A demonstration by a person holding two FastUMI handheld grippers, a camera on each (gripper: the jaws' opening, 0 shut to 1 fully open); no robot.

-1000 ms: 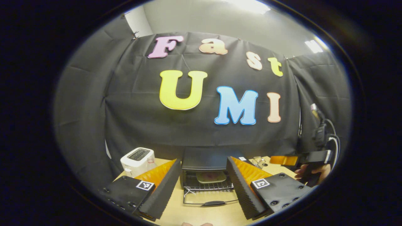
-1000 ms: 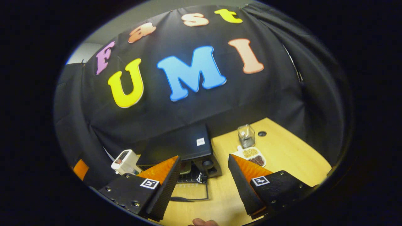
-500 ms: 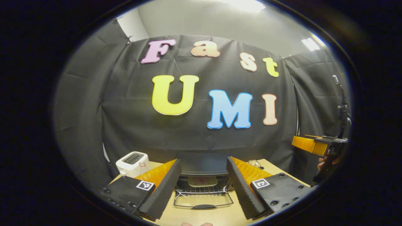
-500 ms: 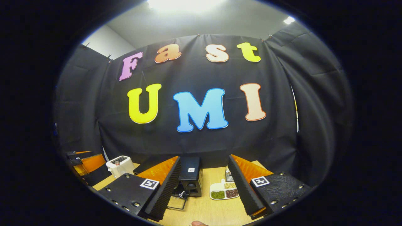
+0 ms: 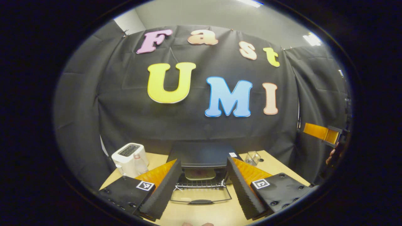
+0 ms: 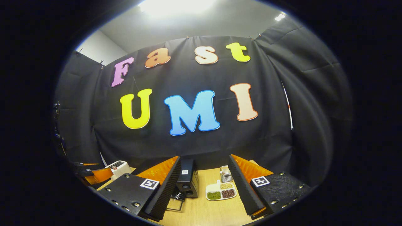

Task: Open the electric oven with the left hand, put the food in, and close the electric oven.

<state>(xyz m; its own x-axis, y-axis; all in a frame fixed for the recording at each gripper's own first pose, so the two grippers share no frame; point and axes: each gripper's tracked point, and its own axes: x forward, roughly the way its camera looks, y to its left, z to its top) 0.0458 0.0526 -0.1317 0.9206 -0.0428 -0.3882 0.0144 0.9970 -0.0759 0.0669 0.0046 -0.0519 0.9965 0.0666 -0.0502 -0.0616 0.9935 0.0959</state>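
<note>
Oven (image 5: 201, 155) is seen open in the left gripper view, door (image 5: 201, 197) lowered onto the table (image 5: 220, 213), plated food (image 5: 199, 173) on its rack; the left gripper (image 5: 203, 185) is held level, jaws spread, empty. In the right gripper view, the right gripper (image 6: 204, 188) is likewise held apart, ungrasping, above the table.

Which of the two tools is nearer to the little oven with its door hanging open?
Left. The left tool points straight at the oven, its fingers either side of the open door. The right tool sits off to the oven's right, farther back, facing a snack dish.
</note>
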